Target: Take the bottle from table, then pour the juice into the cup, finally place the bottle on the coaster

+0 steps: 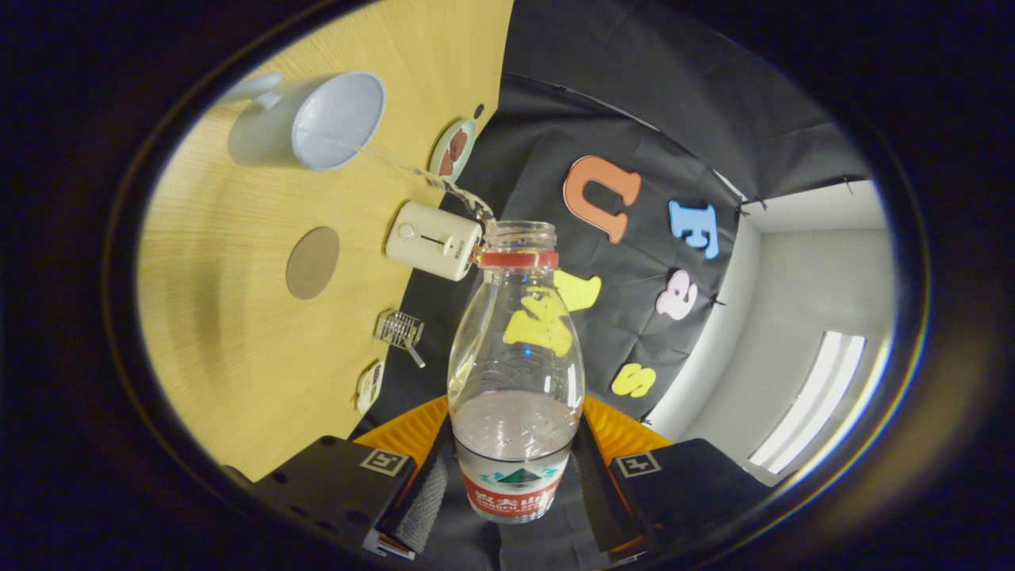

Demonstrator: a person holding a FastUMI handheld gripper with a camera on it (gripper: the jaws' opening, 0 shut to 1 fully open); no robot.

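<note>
My gripper point(514, 484) is shut on a clear plastic bottle point(515, 357) with a red neck ring, no cap and a red and white label; both fingers press its lower body. The whole view is rolled, so the bottle is tipped over the wooden table point(230, 349). A thin clear stream leaves the bottle's mouth point(519, 234) and arcs into the white cup point(317, 119), which stands beyond the fingers with its opening facing the bottle. Clear liquid still fills the bottle's lower part. A round brown coaster point(312, 262) lies flat on the table between the cup and the fingers.
A cream box-shaped device point(432, 239) sits at the table's edge next to the bottle's neck. A small plate point(453, 149) with dark pieces lies beyond it. A little wire rack point(399, 328) and a small packet point(369, 386) rest along the same edge. A black cloth wall hangs behind.
</note>
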